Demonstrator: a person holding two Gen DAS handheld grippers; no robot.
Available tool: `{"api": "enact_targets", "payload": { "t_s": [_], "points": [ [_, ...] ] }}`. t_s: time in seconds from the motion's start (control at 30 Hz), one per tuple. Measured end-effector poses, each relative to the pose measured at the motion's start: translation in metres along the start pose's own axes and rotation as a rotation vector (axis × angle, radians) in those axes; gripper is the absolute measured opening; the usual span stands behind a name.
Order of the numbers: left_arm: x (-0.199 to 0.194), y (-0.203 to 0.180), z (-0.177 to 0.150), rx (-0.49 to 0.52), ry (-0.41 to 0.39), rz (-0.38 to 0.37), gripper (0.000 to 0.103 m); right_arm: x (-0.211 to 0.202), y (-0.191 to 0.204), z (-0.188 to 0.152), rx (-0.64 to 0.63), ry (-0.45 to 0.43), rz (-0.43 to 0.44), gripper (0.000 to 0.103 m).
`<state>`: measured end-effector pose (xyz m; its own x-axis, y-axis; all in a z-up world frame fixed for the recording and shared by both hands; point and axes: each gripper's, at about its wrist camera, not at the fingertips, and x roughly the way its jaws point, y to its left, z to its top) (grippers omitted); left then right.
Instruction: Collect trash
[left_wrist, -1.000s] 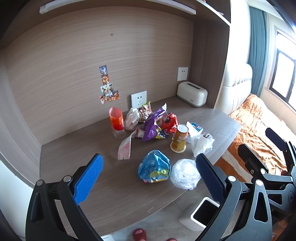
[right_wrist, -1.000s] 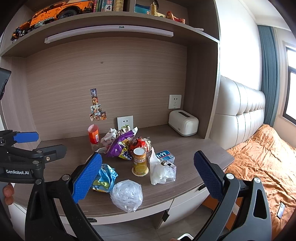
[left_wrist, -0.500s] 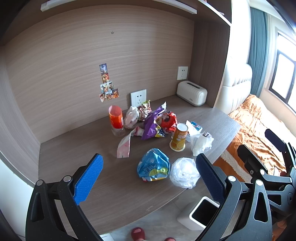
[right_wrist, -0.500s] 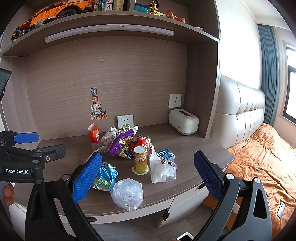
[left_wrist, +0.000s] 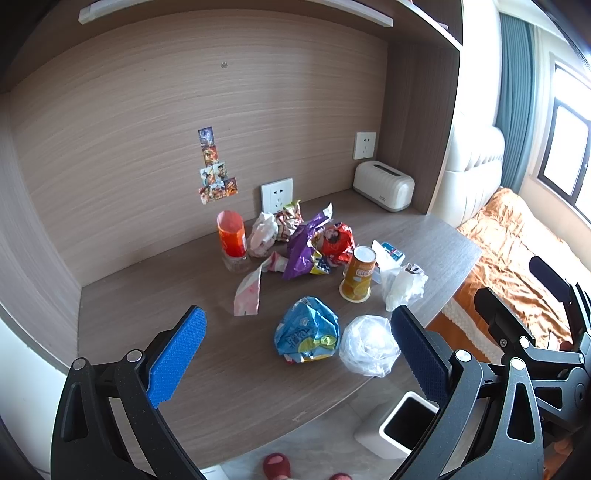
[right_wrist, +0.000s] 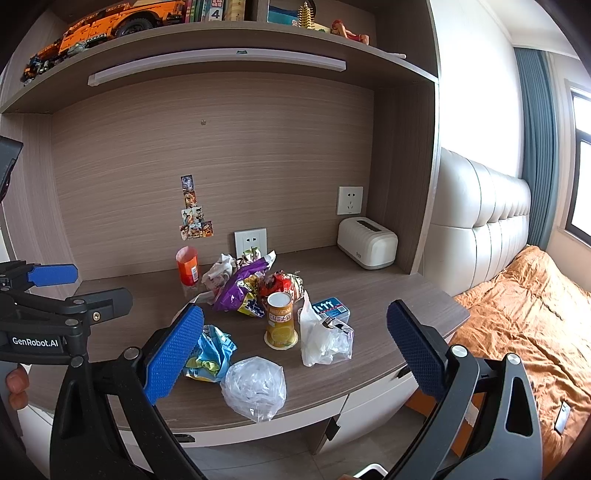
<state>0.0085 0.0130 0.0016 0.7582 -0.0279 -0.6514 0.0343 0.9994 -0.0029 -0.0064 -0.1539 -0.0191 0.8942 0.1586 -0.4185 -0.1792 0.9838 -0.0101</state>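
Observation:
Trash lies heaped on a wooden desk (left_wrist: 140, 317): a crumpled blue snack bag (left_wrist: 307, 330), a clear plastic wad (left_wrist: 369, 345) at the front edge, an orange paper cup (left_wrist: 357, 274), a white plastic bag (left_wrist: 400, 284), a purple wrapper (left_wrist: 303, 247), a red wrapper (left_wrist: 336, 242) and an orange-capped bottle (left_wrist: 232, 236). A white bin (left_wrist: 400, 424) stands on the floor below the desk edge. My left gripper (left_wrist: 295, 354) is open and empty, above the desk front. My right gripper (right_wrist: 295, 358) is open and empty, further back, facing the same pile (right_wrist: 255, 386).
A white toaster (left_wrist: 384, 184) stands at the back right of the desk. A shelf with toys and books (right_wrist: 207, 22) hangs overhead. A bed with an orange cover (right_wrist: 524, 310) lies to the right. A red slipper (left_wrist: 275, 463) shows on the floor.
Both grippers have drifted slightly; the pile sits a little higher and left in the left wrist view. Nothing was grasped or moved on the desk.

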Motion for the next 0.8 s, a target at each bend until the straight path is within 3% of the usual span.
{"api": "enact_targets", "payload": {
  "t_s": [0.33, 0.8],
  "points": [
    [0.009, 0.002, -0.001, 0.0, 0.017, 0.002, 0.099, 0.007, 0.001, -0.003, -0.003, 0.021, 0.005, 0.099],
    [0.059, 0.007, -0.006, 0.083, 0.054, -0.007, 0.099, 0.049, 0.015, -0.03, -0.008, 0.144, -0.014, 0.099]
  ]
}}
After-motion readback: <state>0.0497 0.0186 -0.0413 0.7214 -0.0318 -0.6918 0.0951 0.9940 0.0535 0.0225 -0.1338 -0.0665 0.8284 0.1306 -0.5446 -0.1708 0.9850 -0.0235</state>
